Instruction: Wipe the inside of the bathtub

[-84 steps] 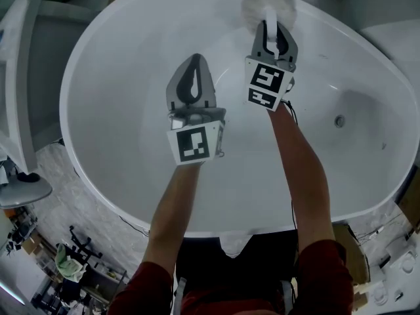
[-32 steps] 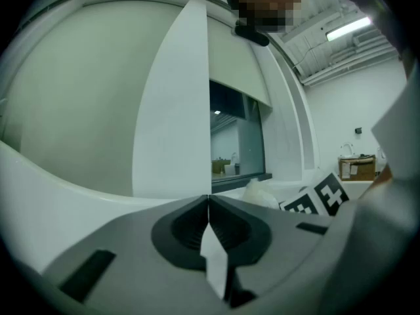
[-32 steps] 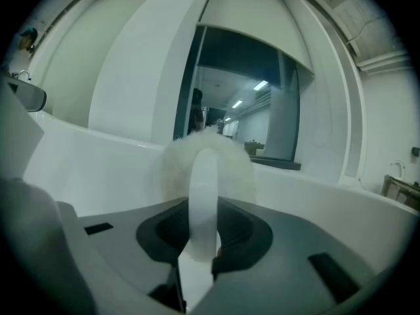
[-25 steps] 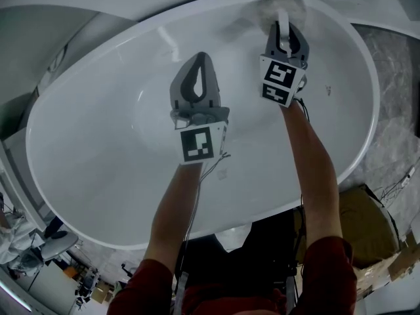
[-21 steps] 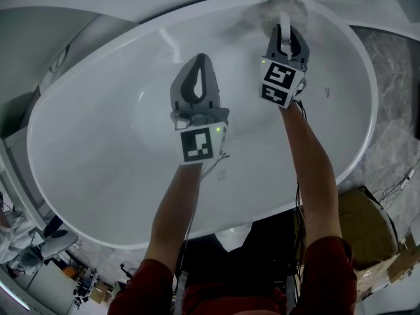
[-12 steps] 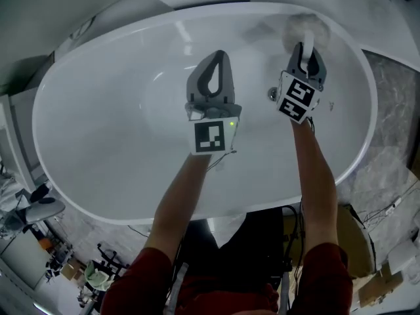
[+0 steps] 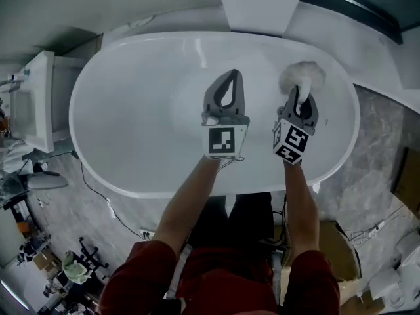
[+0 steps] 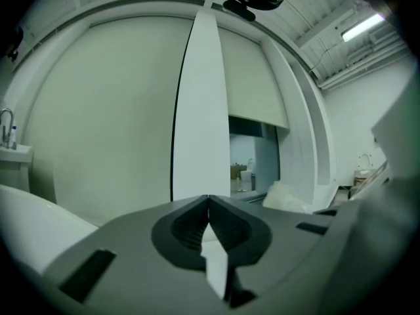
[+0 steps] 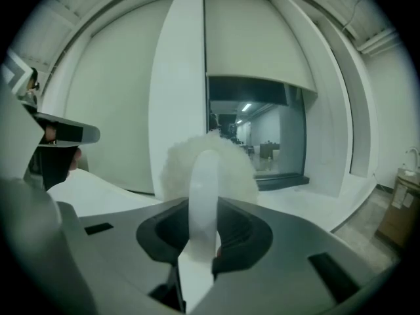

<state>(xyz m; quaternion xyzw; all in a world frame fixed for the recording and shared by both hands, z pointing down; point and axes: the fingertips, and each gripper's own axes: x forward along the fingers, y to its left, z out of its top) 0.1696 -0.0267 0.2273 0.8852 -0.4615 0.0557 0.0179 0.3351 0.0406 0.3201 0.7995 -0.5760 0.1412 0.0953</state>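
The white oval bathtub [image 7: 131, 110] fills the middle of the head view. A white fluffy duster [image 7: 302, 77] hangs over the tub's right half, and its white handle [image 9: 202, 189] is clamped in my right gripper [image 7: 300, 94]. In the right gripper view the fluffy head [image 9: 223, 166] stands up beyond the right gripper [image 9: 202, 209], against a wall. My left gripper [image 7: 230, 74] is held over the tub's middle. In the left gripper view the left gripper [image 8: 209, 202] has its jaws pressed together with nothing between them. Both grippers point up and away from the tub's floor.
A white cabinet [image 7: 33, 104] stands left of the tub. A white panel [image 7: 262, 5] rises behind it. Cables and clutter [image 7: 39, 254] lie on the marble floor at lower left. A brown box [image 7: 408, 176] sits at the right edge.
Both grippers have drawn back from the tub's far wall toward its middle. The duster has come off the far rim. The head view has pulled back and now takes in the whole tub.
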